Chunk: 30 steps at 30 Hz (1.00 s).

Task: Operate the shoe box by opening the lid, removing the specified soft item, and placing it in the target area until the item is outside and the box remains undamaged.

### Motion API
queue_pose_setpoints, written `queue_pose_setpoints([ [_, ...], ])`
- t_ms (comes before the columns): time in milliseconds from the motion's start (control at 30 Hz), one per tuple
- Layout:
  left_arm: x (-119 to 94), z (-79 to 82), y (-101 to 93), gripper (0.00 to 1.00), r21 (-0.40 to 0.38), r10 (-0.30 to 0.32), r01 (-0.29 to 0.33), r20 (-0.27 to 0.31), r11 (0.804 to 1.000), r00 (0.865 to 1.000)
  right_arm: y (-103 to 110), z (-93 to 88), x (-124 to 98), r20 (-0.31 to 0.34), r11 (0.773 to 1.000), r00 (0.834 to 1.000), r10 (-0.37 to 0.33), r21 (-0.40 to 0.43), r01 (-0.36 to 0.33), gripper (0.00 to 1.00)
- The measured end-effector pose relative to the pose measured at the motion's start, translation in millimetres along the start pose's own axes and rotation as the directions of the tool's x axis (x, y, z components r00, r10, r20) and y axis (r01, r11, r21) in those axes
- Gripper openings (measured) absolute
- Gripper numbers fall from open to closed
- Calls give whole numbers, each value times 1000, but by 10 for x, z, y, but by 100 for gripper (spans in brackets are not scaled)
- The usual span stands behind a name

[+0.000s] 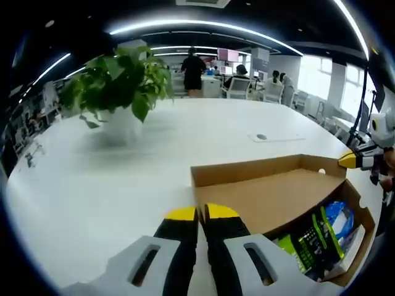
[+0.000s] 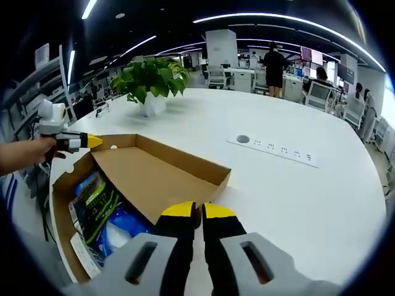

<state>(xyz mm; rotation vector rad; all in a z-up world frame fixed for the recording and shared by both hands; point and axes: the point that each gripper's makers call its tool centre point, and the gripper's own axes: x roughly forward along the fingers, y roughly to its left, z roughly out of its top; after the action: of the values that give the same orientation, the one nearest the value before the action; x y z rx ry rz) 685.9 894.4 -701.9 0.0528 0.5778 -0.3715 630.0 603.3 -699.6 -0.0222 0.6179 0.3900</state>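
A brown cardboard shoe box [image 1: 278, 197] lies open on the white table, its lid folded back. Inside lie a blue-and-white soft packet [image 1: 339, 219] and a black-and-green packet [image 1: 311, 243]. In the right gripper view the same box [image 2: 160, 179] holds the dark green packet [image 2: 99, 203] and the blue item [image 2: 120, 225]. My left gripper [image 1: 200, 213] is shut and empty, just short of the lid's near edge. My right gripper [image 2: 197, 211] is shut with nothing in it, over the lid's edge. The right gripper's yellow tip [image 1: 349, 161] shows by the box's far corner; a hand holds the left gripper [image 2: 91, 142] by the opposite corner.
A potted green plant [image 1: 120, 86] stands on the table beyond the box, also the plant [image 2: 154, 77] at the back left. A flush socket strip [image 2: 278, 150] is set into the tabletop. People and desks stand far behind.
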Motion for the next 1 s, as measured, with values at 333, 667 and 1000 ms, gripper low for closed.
queue_pose_setpoints([
  [333, -78, -4, -31, 2, 49, 17, -17, -4, 999, 1000, 44, 46, -100, 32, 1000, 999, 6, -24, -6, 6],
  [667, -284, -100, -12, 13, 67, 27, -25, -37, 997, 999, 177, 178, -280, 84, 999, 996, 36, -23, -34, 7],
  [1000, -619, -237, -91, 17, 71, 25, -21, -66, 997, 998, 443, 140, -358, 70, 994, 993, 98, -44, -95, 12],
])
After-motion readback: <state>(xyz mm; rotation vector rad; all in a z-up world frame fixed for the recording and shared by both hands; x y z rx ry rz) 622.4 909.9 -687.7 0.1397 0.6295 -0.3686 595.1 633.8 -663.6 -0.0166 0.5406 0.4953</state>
